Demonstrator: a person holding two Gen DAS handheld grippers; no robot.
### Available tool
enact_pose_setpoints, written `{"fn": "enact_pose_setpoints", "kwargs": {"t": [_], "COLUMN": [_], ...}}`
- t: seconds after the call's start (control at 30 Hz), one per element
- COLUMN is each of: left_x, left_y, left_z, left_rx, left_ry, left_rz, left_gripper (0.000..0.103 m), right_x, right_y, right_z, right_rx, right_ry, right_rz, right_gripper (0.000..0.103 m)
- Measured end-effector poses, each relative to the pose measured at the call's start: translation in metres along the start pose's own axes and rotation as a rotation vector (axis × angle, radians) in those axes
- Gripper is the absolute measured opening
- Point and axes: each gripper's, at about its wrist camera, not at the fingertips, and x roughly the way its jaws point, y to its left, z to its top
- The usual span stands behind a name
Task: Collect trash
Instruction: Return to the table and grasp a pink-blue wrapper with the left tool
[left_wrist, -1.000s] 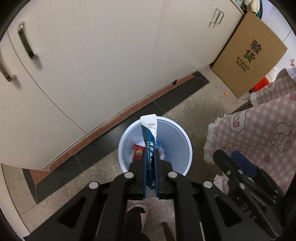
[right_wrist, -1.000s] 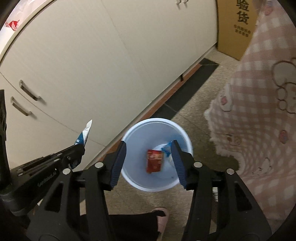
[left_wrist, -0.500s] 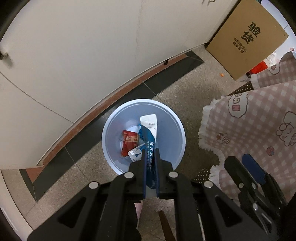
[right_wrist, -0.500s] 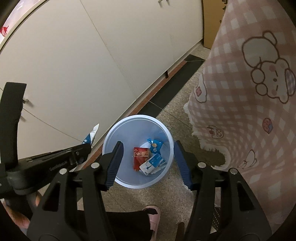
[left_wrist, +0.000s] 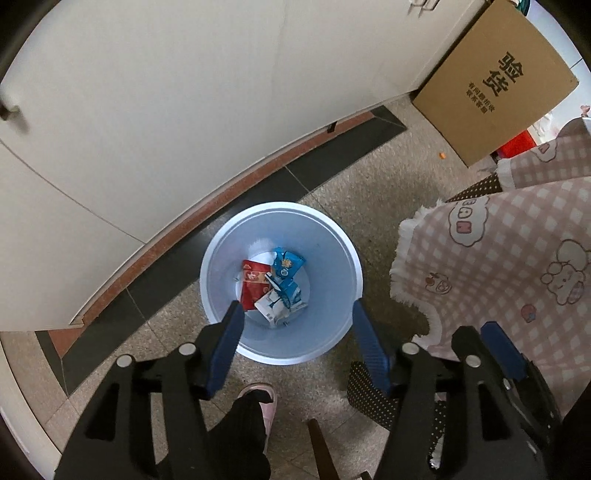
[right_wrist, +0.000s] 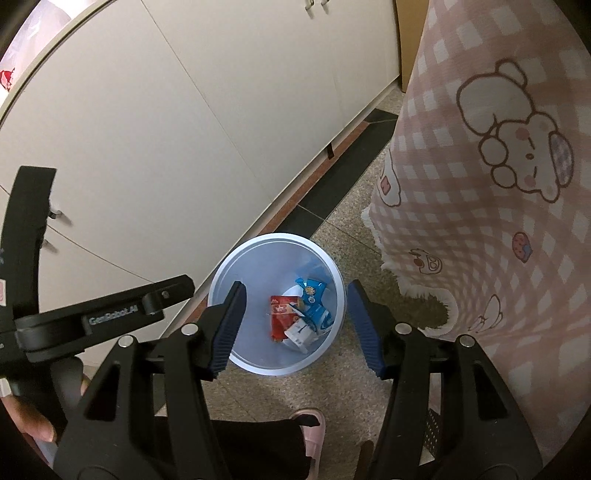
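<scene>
Left gripper (left_wrist: 295, 317): black angular linkage arms with silver round screw heads at the joints and blue ribbed pads on the inner faces of both fingers (left_wrist: 226, 350). Right gripper (right_wrist: 293, 325): same black frame, silver screws and blue ribbed pads. White lettering runs along the black side bar of the left gripper. The person wears dark trousers (left_wrist: 242, 432) and a pink slipper (left_wrist: 264, 400).

Cream cabinet doors (left_wrist: 192, 122) fill the back, above a reddish and dark tiled strip (left_wrist: 229, 206) bordering the speckled stone floor (left_wrist: 373, 206). A cardboard box (left_wrist: 495, 81) leans by the cabinets. A pink checked cloth (right_wrist: 491, 192), perhaps a tablecloth, hangs at right.
</scene>
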Motion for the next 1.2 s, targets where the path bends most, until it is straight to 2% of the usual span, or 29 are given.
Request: {"fn": "enact_pose_setpoints", "kwargs": {"t": [0.13,0.23,0.33,0.43,0.53,0.63,0.77,0.87,0.93,1.0,1.03,1.13,1.2], "left_x": [-0.033,-0.074,-0.128,-0.174,-0.221,-0.26,-0.289,-0.298,-0.301,-0.3,-0.298,-0.293,-0.285], "left_y": [0.005,0.014,0.022,0.024,0.015,-0.008,-0.048,-0.089,-0.117,-0.154,-0.169,-0.227,-0.264], "left_z": [-0.01,-0.02,-0.031,-0.041,-0.052,-0.062,-0.07,-0.072,-0.074,-0.072,-0.071,-0.075,-0.077], "left_rx": [-0.015,-0.053,-0.094,-0.132,-0.139,-0.109,-0.051,0.026,0.097,0.179,0.207,0.337,0.42], "left_ry": [-0.067,-0.161,-0.297,-0.418,-0.53,-0.631,-0.703,-0.715,-0.698,-0.647,-0.628,-0.638,-0.611], "left_rz": [0.01,0.045,0.088,0.118,0.106,0.086,0.04,-0.012,-0.077,-0.176,-0.196,-0.199,-0.194], "left_gripper": [0.06,0.063,0.064,0.066,0.068,0.07,0.073,0.073,0.074,0.074,0.074,0.076,0.076], "right_x": [-0.018,-0.037,-0.068,-0.11,-0.163,-0.205,-0.258,-0.29,-0.312,-0.327,-0.33,-0.348,-0.353], "right_y": [0.012,0.031,0.056,0.08,0.091,0.088,0.061,0.026,-0.002,-0.035,-0.049,-0.104,-0.136], "right_z": [0.004,0.009,0.014,0.02,0.024,0.025,0.025,0.025,0.023,0.025,0.025,0.023,0.021], "right_rx": [-0.011,-0.045,-0.095,-0.146,-0.177,-0.18,-0.15,-0.1,-0.054,0.0,0.019,0.123,0.177], "right_ry": [-0.014,-0.039,-0.084,-0.154,-0.252,-0.331,-0.427,-0.48,-0.517,-0.55,-0.561,-0.599,-0.612], "right_rz": [0.029,0.06,0.107,0.152,0.171,0.17,0.145,0.108,0.068,0.033,0.016,-0.062,-0.099], "right_gripper": [0.057,0.057,0.057,0.058,0.061,0.062,0.064,0.065,0.066,0.066,0.067,0.067,0.067]}}
